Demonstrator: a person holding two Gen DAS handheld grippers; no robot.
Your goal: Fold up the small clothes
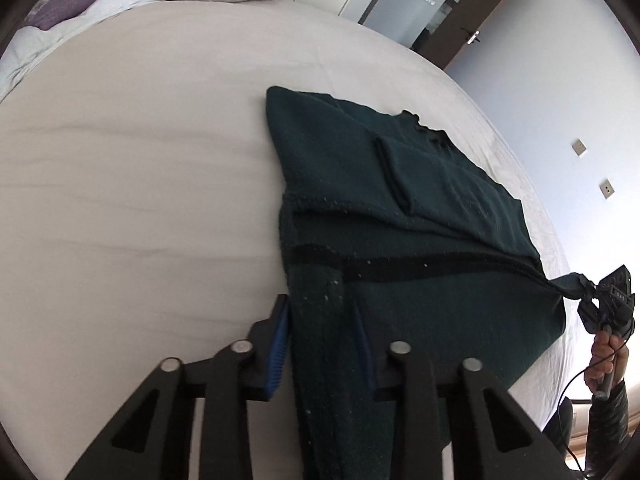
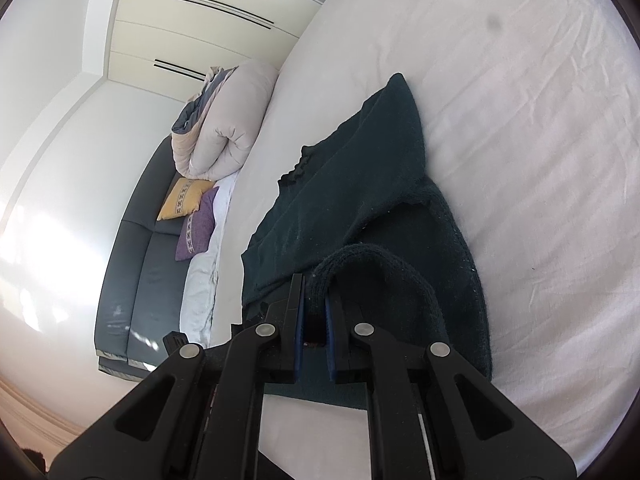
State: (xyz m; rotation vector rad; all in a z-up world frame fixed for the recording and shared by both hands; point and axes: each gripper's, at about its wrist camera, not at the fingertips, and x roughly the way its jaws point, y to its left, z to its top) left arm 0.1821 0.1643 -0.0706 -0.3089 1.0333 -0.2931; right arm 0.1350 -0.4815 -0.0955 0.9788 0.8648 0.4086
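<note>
A dark green knitted sweater (image 1: 400,200) lies on the white bed sheet (image 1: 140,200), its sleeves folded in over the body. My left gripper (image 1: 318,304) is shut on the sweater's hem at one bottom corner, with a thick bunch of fabric between the blue pads. My right gripper (image 2: 316,292) is shut on the other hem corner of the sweater (image 2: 360,184); it also shows in the left wrist view (image 1: 592,292), pulling the fabric to a point off the bed's edge. The hem end is lifted above the sheet (image 2: 540,160).
A rolled cream duvet (image 2: 232,128) lies at the head of the bed, beside yellow (image 2: 182,198) and purple (image 2: 198,224) cushions on a grey sofa (image 2: 148,260). Wardrobe doors (image 2: 208,20) and a brown door (image 1: 480,20) stand beyond. The bed edge (image 1: 560,240) is near the right gripper.
</note>
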